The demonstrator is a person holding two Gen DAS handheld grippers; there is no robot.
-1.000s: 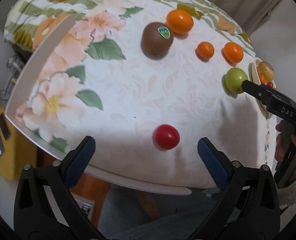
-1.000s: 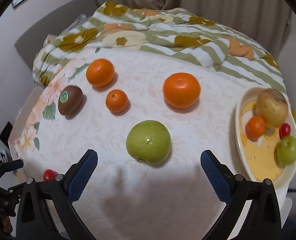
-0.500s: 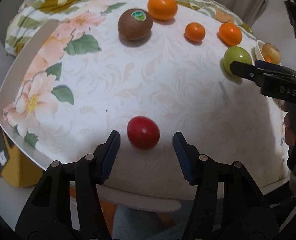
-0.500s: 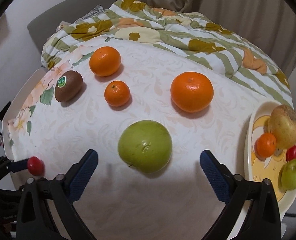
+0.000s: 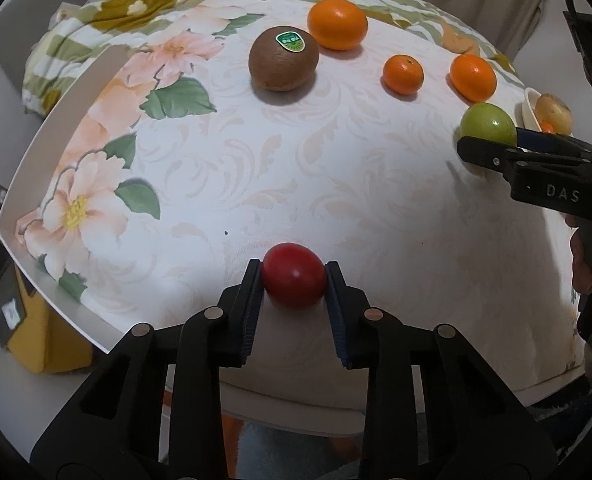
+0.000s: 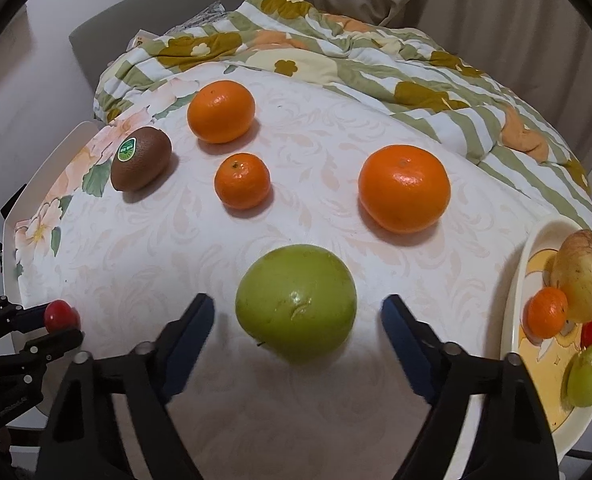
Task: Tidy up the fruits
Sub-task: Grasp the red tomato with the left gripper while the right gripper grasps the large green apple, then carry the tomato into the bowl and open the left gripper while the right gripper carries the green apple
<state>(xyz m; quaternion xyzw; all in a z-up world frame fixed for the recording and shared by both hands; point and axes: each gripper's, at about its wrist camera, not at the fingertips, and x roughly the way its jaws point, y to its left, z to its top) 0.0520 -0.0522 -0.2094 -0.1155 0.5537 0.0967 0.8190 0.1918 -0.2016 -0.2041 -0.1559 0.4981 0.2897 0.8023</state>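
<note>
My left gripper (image 5: 294,276) is shut on a small red tomato (image 5: 294,275) that rests on the tablecloth near the table's front edge; the tomato also shows in the right wrist view (image 6: 59,315). My right gripper (image 6: 297,322) is open, its blue pads either side of a large green apple (image 6: 296,304) without touching it. A brown kiwi (image 6: 141,165) with a green sticker, two large oranges (image 6: 220,111) (image 6: 404,188) and a small mandarin (image 6: 242,180) lie farther back.
A cream plate (image 6: 515,292) at the right edge holds a yellow apple, a mandarin, a small red tomato and a green apple. A striped flowered blanket (image 6: 335,52) is bunched behind the table. The table's white rim (image 5: 48,128) runs along the left.
My left gripper moved forward and closed on the red tomato. My right gripper moved closer to the green apple and narrowed its opening around it.
</note>
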